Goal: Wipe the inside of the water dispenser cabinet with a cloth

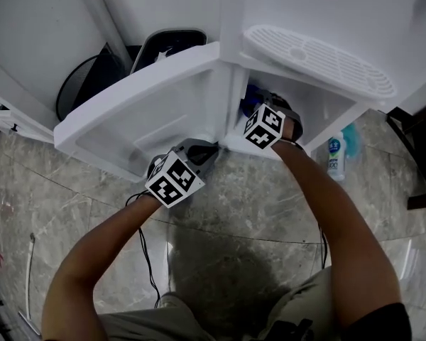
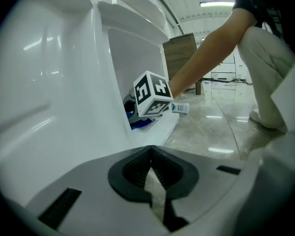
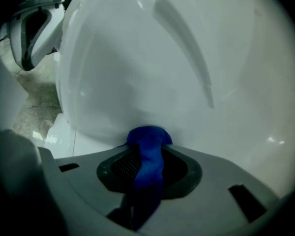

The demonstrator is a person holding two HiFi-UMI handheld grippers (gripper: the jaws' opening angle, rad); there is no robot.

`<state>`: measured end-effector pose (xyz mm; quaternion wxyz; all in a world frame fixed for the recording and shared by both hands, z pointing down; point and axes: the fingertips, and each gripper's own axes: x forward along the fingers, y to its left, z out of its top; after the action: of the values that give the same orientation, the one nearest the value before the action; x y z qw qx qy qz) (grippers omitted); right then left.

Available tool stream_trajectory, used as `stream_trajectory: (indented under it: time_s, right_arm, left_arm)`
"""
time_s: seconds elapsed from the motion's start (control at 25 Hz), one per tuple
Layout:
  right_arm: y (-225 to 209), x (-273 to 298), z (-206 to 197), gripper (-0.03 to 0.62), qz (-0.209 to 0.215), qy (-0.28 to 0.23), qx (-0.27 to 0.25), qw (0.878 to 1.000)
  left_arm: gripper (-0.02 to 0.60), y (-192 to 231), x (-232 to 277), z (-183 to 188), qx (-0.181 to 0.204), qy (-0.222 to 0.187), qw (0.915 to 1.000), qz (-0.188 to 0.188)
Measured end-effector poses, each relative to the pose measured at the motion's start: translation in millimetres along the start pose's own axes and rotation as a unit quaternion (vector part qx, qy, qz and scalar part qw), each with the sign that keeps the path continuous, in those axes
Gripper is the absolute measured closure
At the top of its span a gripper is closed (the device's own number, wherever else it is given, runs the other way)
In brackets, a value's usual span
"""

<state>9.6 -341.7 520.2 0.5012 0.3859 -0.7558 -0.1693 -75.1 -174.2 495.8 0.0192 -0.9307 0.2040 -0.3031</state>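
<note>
Head view: logged bright, even, diffuse light from above. Noted a soft dark shadow on the floor (image 1: 255, 190) near the bottom edge and a dull sheen on the tiles. Found the white dispenser (image 1: 284, 6) close to washed out, with mild bending at the frame edges.

Left gripper view: recorded strong fisheye and black corners. Saw a blown-out ceiling lamp (image 2: 217, 4), streak glare on the door (image 2: 44, 92) and bright floor reflections. Marked the left tongs (image 2: 151, 156) as soft, out of focus.

Right gripper view: rated dimmest, grey-blue cast over the cabinet wall (image 3: 137, 73). Noted the cloth (image 3: 148, 156) fading into shadow below, dark vignette, blurred foreground.
</note>
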Motion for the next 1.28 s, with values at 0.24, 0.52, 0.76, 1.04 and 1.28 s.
stream_trajectory:
  time_s: [0.24,0.52,0.76,1.04,1.28]
  right_arm:
    - [-21,14,-6,0.497,-0.003,0.02,0.025,0.999]
    - [4,-6,3,0.499,-0.002,-0.005,-0.03,1.0]
    - [-2,4,-2,0.499,-0.012,0.004,-0.036,0.999]
    - [-22,13,-8,0.507,0.014,0.021,0.136,0.99]
    - [-12,-27,8,0.503,0.038,-0.062,0.174,0.982]
  left_arm:
    - [0.574,-10,-12,-7,0.006,0.01,0.9999,-0.01]
    - [0.574,-2,-1,-1,-0.004,0.0,0.9999,-0.011]
    - [0.574,-15,10,22,0.002,-0.02,0.9993,-0.032]
    - [0.574,-20,-2,13,0.006,-0.008,0.9988,-0.047]
    - [0.574,-6,-3,31,-0.033,-0.026,0.9987,-0.029]
